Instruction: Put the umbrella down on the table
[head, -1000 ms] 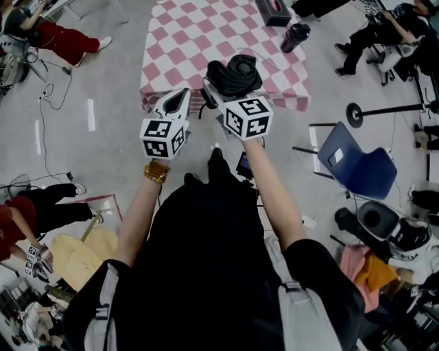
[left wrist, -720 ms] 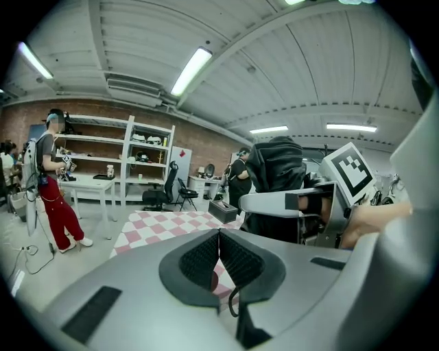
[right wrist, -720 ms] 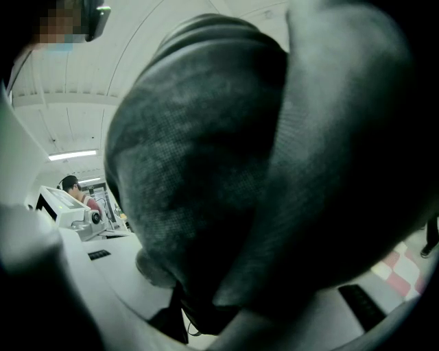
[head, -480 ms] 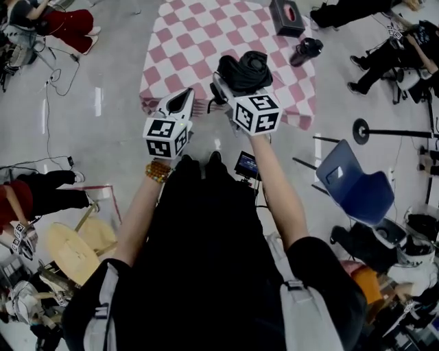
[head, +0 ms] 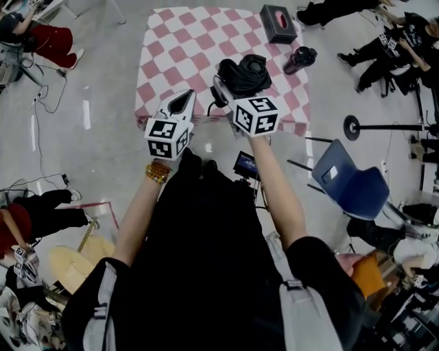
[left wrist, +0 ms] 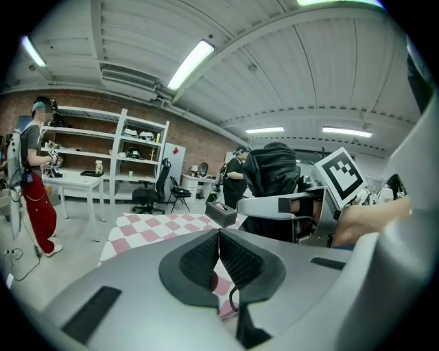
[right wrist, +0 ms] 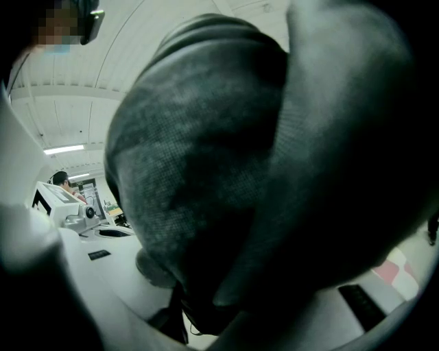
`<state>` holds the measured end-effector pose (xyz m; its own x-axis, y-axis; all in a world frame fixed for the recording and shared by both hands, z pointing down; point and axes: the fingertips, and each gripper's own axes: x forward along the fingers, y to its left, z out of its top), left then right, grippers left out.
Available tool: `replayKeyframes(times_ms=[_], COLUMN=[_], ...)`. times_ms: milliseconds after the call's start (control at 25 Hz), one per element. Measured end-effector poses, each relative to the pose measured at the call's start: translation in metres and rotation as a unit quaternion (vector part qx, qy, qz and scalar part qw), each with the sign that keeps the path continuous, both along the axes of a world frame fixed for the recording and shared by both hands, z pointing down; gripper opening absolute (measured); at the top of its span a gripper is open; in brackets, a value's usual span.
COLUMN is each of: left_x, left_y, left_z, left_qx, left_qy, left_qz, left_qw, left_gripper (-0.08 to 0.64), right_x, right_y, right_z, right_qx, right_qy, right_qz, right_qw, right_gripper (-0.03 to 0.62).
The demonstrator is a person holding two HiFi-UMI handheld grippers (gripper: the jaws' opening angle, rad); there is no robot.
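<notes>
A folded black umbrella (head: 245,73) is bundled up in my right gripper (head: 230,86), whose jaws are shut on it above the near edge of the pink-and-white checked table (head: 178,48). Its dark fabric (right wrist: 226,171) fills almost the whole right gripper view and hides the jaws there. My left gripper (head: 180,103) hangs just left of it over the same edge. In the left gripper view its ribbed pads (left wrist: 236,259) meet with nothing between them, and the umbrella (left wrist: 273,168) shows to the right.
A black tissue box (head: 278,15) stands at the table's far right corner and a dark bottle (head: 300,59) near its right edge. A blue chair (head: 350,185) and a round stand base (head: 352,127) are on the floor at right. People sit around the room.
The head view has shifted and now takes in the whole table. Both grippers hold much the same place, and the umbrella stays in the right gripper.
</notes>
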<state>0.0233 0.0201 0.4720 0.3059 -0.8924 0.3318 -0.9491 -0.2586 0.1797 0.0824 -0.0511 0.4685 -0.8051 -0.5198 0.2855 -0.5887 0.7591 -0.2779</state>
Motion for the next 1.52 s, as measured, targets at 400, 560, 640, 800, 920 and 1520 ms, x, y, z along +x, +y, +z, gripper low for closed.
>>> replayKeyframes(times_ms=[400,560,640,800,920,1520], left_x=[-0.027,-0.036,-0.042,-0.046,-0.044,-0.046], left_y=[-0.036,-0.057,-0.073,-0.095,-0.113,-0.156], left_z=[0.007,0.016,0.02,0.029,0.035,0.051], left_qx=[-0.003,-0.015,-0.023,-0.037,-0.044,-0.07], left_qy=[0.014,0.013,0.013,0.011,0.011,0.005], left_qz=[0.032,0.024,0.015,-0.003,-0.012,-0.053], left_qw=[0.9994,0.9995,0.9995,0.9992,0.9989,0.9962], left_gripper=[0.014,0.014,0.014,0.014,0.014,0.014], right_x=[-0.028,-0.033,-0.036,-0.039,-0.036,-0.051], right_y=[-0.048,-0.081,-0.1,-0.131,-0.155,-0.225], right_z=[0.032,0.051,0.062,0.09,0.112,0.173], right_qx=[-0.05,-0.068,-0.083,-0.102,-0.109,-0.154], right_qy=[0.014,0.025,0.033,0.061,0.084,0.122], right_qz=[0.034,0.032,0.027,0.01,0.006,-0.022], right_qw=[0.998,0.997,0.996,0.993,0.99,0.98], right_gripper=[0.198,0.198,0.198,0.198,0.198,0.198])
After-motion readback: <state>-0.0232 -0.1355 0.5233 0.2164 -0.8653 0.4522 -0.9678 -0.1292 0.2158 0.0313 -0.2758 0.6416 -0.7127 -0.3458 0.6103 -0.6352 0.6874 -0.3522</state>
